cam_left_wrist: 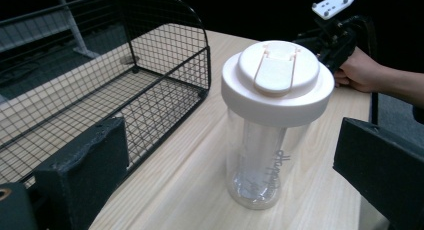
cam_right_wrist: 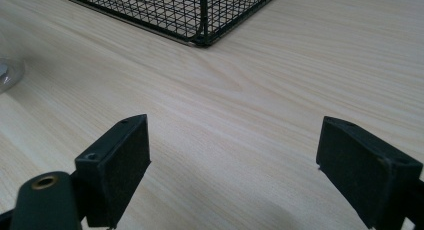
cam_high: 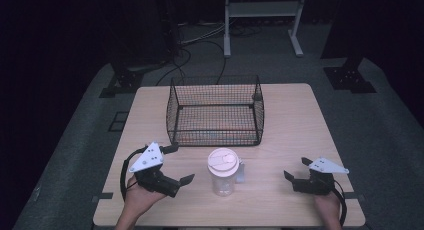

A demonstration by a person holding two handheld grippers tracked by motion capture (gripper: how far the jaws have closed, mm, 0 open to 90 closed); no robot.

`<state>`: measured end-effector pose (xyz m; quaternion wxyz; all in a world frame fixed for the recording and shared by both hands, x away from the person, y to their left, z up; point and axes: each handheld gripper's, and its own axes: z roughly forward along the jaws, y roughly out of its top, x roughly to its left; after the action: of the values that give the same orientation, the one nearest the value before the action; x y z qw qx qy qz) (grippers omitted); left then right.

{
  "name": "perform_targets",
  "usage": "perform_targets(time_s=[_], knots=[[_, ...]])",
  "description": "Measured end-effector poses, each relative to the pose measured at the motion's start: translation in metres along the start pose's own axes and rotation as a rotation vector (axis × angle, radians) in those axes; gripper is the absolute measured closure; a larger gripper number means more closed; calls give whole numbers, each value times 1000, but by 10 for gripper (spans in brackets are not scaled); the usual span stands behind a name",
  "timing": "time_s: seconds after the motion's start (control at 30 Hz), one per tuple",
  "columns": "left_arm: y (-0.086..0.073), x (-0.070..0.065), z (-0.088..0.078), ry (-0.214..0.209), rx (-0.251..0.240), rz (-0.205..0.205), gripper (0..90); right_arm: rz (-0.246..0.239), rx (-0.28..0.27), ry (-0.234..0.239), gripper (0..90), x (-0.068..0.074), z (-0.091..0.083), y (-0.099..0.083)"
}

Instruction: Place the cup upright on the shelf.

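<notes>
A clear shaker bottle (cam_high: 222, 172) with a cream flip lid stands upright on the wooden table (cam_high: 295, 120), just in front of a black wire basket (cam_high: 216, 110). In the left gripper view the bottle (cam_left_wrist: 272, 120) rises between and beyond the wide-apart jaws. My left gripper (cam_high: 177, 164) is open, to the left of the bottle and apart from it. My right gripper (cam_high: 295, 169) is open, well to the right of the bottle, with bare table between its jaws. The right gripper (cam_left_wrist: 320, 42) also shows far behind the bottle, held by a hand.
The wire basket (cam_left_wrist: 125, 85) holds nothing and sits mid-table; its corner (cam_right_wrist: 200, 20) shows ahead of the right jaws. The bottle's base edge (cam_right_wrist: 7, 72) peeks in at left. Beyond the table are a dark floor, cables and a metal stand (cam_high: 262, 20).
</notes>
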<state>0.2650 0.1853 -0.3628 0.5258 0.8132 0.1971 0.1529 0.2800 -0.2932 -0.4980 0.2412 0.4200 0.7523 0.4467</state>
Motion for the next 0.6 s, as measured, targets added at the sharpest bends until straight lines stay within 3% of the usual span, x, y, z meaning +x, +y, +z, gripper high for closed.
perform_targets(time_s=[0.13, 0.27, 0.6], knots=[[5, -2, 4, -24, 15, 8, 4, -1, 0, 1, 129, 0, 0, 0], [11, -7, 8, -44, 46, 44, 3, -3, 1, 2, 129, 0, 0, 0], [20, -12, 20, -85, 82, 63, 3, -3, -1, 5, 129, 0, 0, 0]])
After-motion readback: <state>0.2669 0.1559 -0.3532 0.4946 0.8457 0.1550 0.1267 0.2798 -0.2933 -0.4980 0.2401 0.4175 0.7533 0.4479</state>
